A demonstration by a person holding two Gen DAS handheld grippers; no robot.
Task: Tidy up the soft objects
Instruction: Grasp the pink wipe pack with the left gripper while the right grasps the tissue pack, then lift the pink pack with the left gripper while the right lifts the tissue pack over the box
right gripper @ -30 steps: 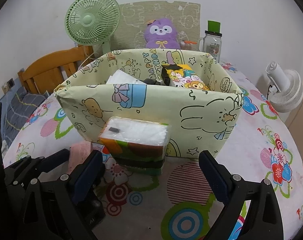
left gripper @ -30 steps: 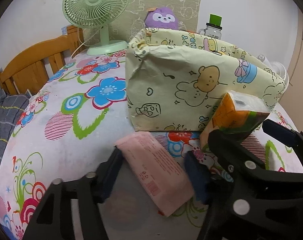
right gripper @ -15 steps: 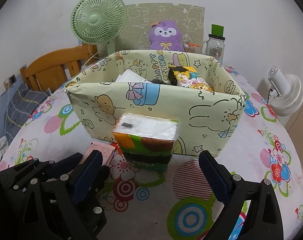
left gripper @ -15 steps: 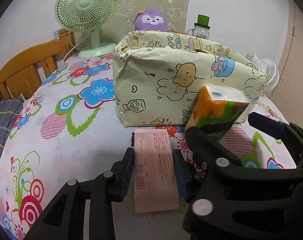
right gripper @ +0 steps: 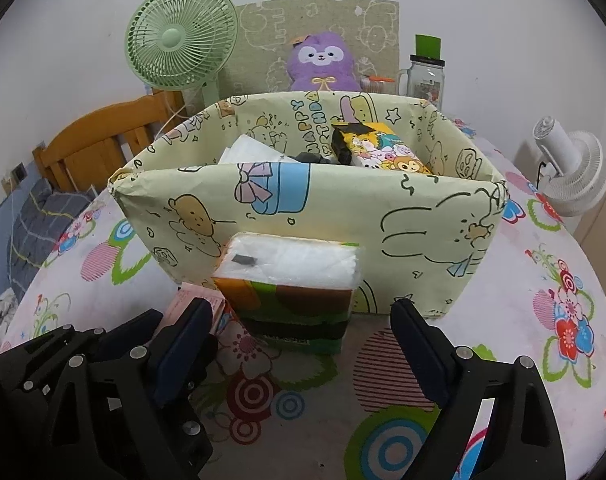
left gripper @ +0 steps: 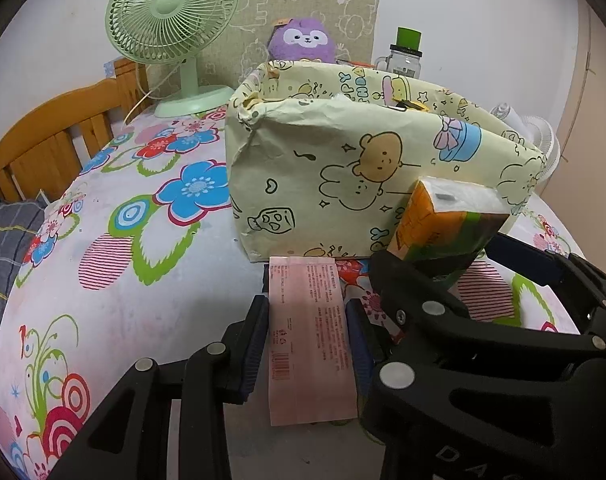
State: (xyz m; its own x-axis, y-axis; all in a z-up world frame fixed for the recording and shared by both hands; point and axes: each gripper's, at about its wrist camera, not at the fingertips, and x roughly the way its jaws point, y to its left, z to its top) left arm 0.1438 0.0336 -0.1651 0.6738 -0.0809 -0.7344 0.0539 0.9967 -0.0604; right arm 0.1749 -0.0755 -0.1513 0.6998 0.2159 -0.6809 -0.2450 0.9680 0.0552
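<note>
Left gripper (left gripper: 307, 336) clamped narrow on pink tissue pack (left gripper: 309, 332), pads against both long sides. Near end of pack cut off behind gripper body. Right gripper (right gripper: 299, 344) wide, jaws closing; orange-green tissue pack (right gripper: 293, 292) standing ahead between them, clear gaps either side. Pack's far face just beside wall of paper-covered box (right gripper: 423, 220); touching or not, unclear. Bare floral tablecloth (right gripper: 543, 280) open to right. Inside box: cartoon-print pack (right gripper: 383, 148), rest mostly hidden behind front wall.
</note>
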